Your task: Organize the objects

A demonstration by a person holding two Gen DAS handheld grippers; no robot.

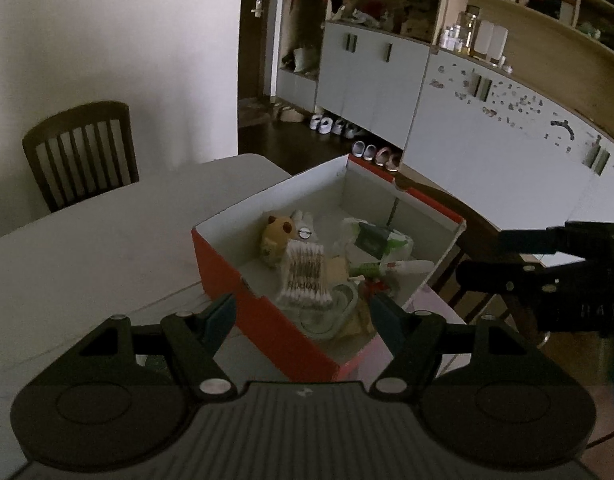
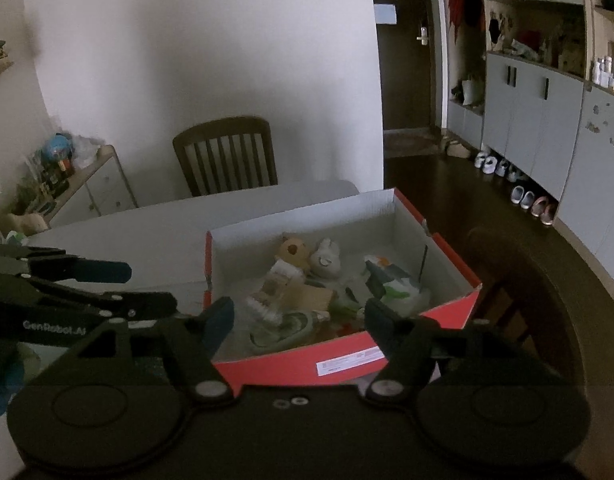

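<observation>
Hovering with fingers spread and nothing held, left claw [image 1: 303, 314] and right claw [image 2: 299, 316] — both at lower centre, red box [image 2: 347, 354] on white worktop [image 1: 107, 240] mid-frame, holding yellow plush [image 1: 277, 236], cotton swabs [image 1: 305, 276]

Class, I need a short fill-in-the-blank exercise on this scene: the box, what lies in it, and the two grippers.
1. The box on the table is white inside and ____ outside.
2. The yellow plush toy lies ____ the box.
3. The left gripper and the right gripper both hold ____.
4. Behind the table stands a wooden ____.

Missing words: red; inside; nothing; chair
</observation>
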